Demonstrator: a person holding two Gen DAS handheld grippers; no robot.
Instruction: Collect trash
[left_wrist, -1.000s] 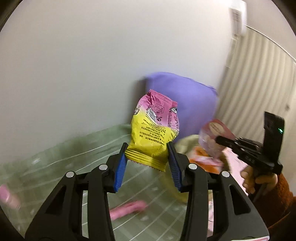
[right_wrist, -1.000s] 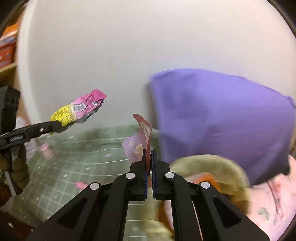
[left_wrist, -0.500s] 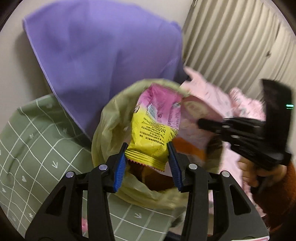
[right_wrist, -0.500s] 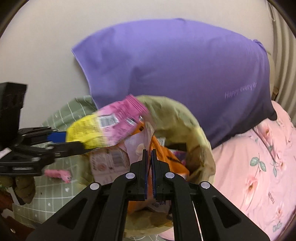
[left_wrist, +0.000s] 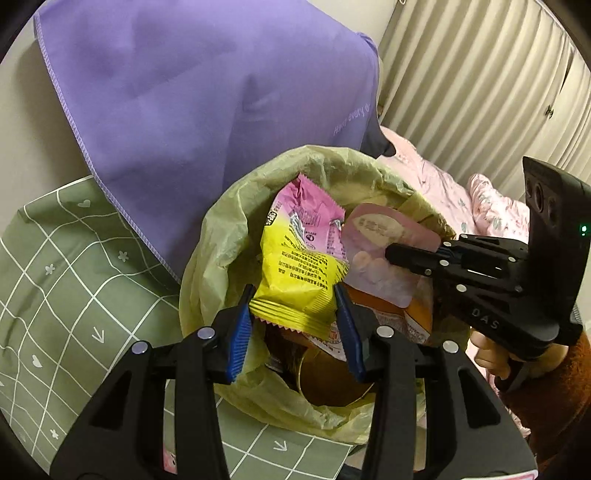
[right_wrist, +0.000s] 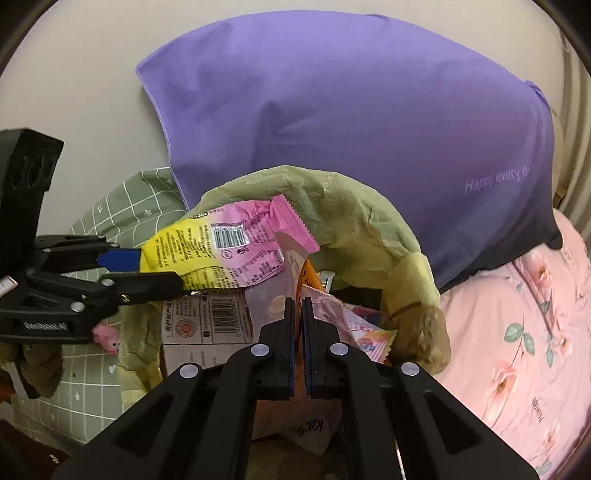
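Observation:
My left gripper (left_wrist: 293, 314) is shut on the bottom seam of a yellow and pink snack packet (left_wrist: 301, 266), held over the mouth of a pale green trash bag (left_wrist: 218, 251). My right gripper (right_wrist: 298, 306) is shut on a thin pink wrapper (left_wrist: 384, 258), edge-on in its own view, also above the bag. The two pieces touch side by side. In the right wrist view the snack packet (right_wrist: 218, 251) pokes in from the left, carried by the left gripper (right_wrist: 155, 269). The trash bag (right_wrist: 354, 221) holds cartons and other wrappers.
A purple pillow (left_wrist: 207, 96) leans on the wall right behind the bag. Green checked bedding (left_wrist: 62, 280) lies to the left, a pink floral quilt (right_wrist: 524, 332) to the right. A small pink item (right_wrist: 105, 338) rests on the green bedding. Curtains (left_wrist: 476, 81) hang at the back right.
Both grippers swung from the wall side over to the trash bag and tipped downward, each keeping its wrapper. In the last half second they only edged a little lower over the bag.

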